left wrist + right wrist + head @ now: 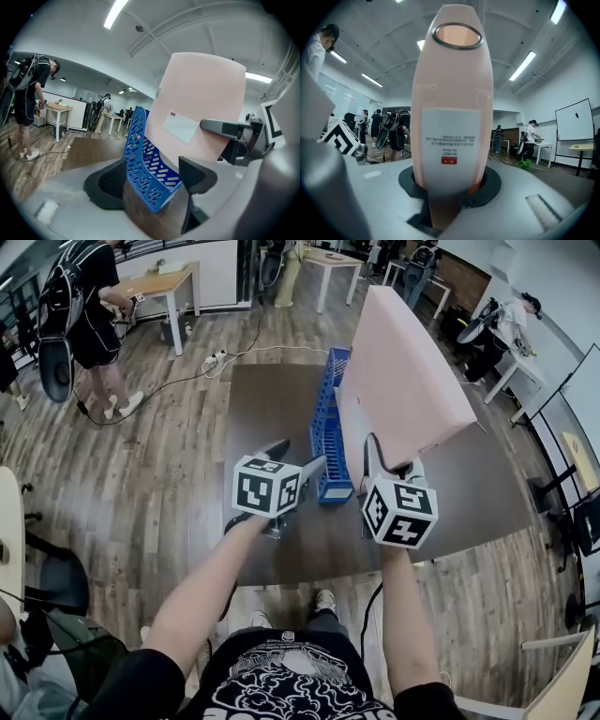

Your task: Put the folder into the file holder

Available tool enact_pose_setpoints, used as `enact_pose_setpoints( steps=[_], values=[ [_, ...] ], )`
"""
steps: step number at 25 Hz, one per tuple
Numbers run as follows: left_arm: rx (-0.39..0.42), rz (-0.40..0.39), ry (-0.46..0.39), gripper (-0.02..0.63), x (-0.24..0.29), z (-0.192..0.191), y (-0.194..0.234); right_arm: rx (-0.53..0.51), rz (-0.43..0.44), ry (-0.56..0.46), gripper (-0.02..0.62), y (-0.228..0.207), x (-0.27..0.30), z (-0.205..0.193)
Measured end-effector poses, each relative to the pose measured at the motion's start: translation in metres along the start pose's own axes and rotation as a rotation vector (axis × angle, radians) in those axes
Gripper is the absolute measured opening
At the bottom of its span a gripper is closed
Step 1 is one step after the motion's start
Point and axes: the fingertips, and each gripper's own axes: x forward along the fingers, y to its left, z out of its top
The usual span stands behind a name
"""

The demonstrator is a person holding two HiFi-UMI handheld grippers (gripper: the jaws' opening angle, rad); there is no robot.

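A brown table [272, 409] stands on wood floor [141, 484], a person [89, 315] beyond.

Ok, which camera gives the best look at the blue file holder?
The left gripper view: the file holder sits close up, its slotted wall plain. The head view shows it from above, narrow, beside the pink folder. The right gripper view shows only the folder.

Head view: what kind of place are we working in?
Likely an open office or lab workspace: several light desks on a wood floor, a whiteboard, and long ceiling strip lights.
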Motion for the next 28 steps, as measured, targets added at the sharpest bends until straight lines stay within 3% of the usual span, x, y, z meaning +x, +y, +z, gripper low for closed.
enact_pose_setpoints(
  steps=[11,28],
  values=[
    [-0.017,0.028,-0.043,0.353,0.004,0.013,0.01,0.001,0.022,0.043,0.127,0.007,0.042,-0.03],
    [-0.019,0.034,-0.031,0.353,0.02,0.009,0.022,0.038,-0.001,0.036,0.127,0.006,0.07,-0.051]
  ],
)
